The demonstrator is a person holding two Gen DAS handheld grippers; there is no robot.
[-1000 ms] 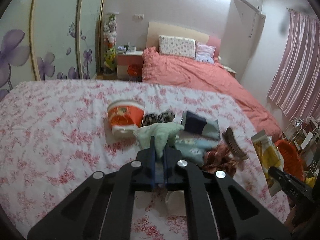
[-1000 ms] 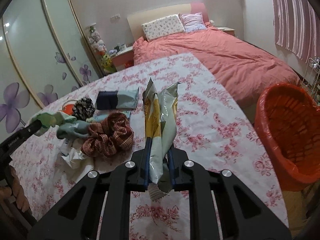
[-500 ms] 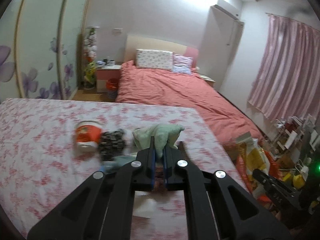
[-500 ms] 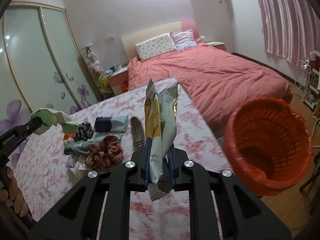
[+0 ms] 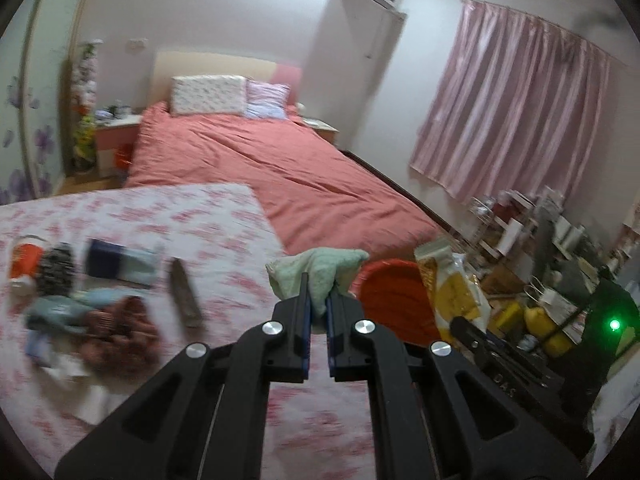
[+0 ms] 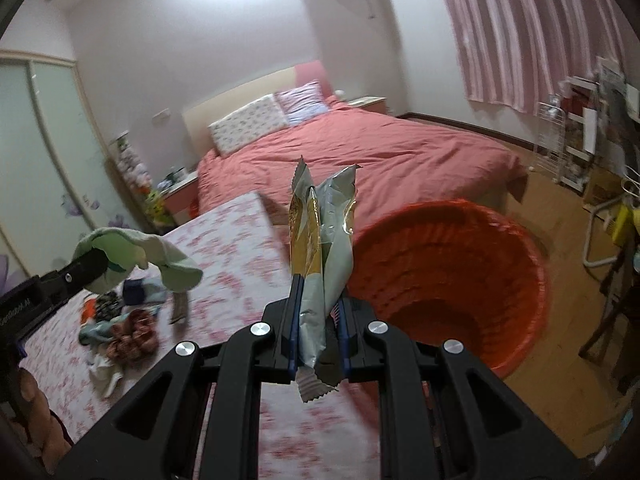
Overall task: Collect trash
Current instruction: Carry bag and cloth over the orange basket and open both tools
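My left gripper (image 5: 318, 300) is shut on a pale green cloth (image 5: 320, 270), held above the right edge of the floral table (image 5: 224, 216). In the right wrist view the same green cloth (image 6: 136, 252) hangs from the left gripper (image 6: 94, 266) at the left. My right gripper (image 6: 318, 300) is shut on a yellow and silver snack wrapper (image 6: 324, 240), which stands upright just left of the orange bin (image 6: 452, 280). From the left wrist view the wrapper (image 5: 452, 284) and the orange bin (image 5: 396, 296) lie to the right, past the table edge.
A red cup (image 5: 24, 260), a dark scrunchie (image 5: 58, 268), a navy and light blue pack (image 5: 120, 262), a brown brush (image 5: 184, 296), a reddish scrunchie (image 5: 124, 320) and crumpled paper (image 6: 106, 372) lie on the table. A pink bed (image 6: 360, 160) stands behind; cluttered shelves (image 5: 540, 240) at right.
Both grippers have swung right, off the pile on the table toward the orange bin, each still holding its item. The bin now fills much more of the right wrist view.
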